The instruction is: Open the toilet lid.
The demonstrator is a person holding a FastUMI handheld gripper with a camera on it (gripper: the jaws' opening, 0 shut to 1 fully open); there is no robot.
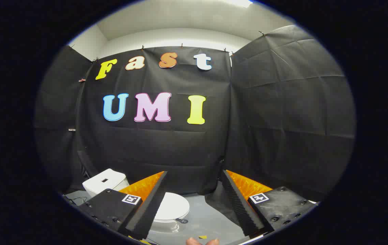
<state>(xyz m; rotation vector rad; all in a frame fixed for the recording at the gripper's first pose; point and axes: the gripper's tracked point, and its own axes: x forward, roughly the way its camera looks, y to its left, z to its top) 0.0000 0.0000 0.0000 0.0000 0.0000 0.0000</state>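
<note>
The gripper (194, 177) stands wide open, its two fingers (148, 207) spread well apart with nothing held between them. Below and beyond the left finger sits the toilet, its lid (173, 206) lying flat and closed over the bowl, partly hidden by that finger. The tank (105, 182) rises behind it, further off to the left. The lid lies low and left of the gap, well apart from the tips, so reaching its front rim looks to call for dropping down and forward, then leftward.
</note>
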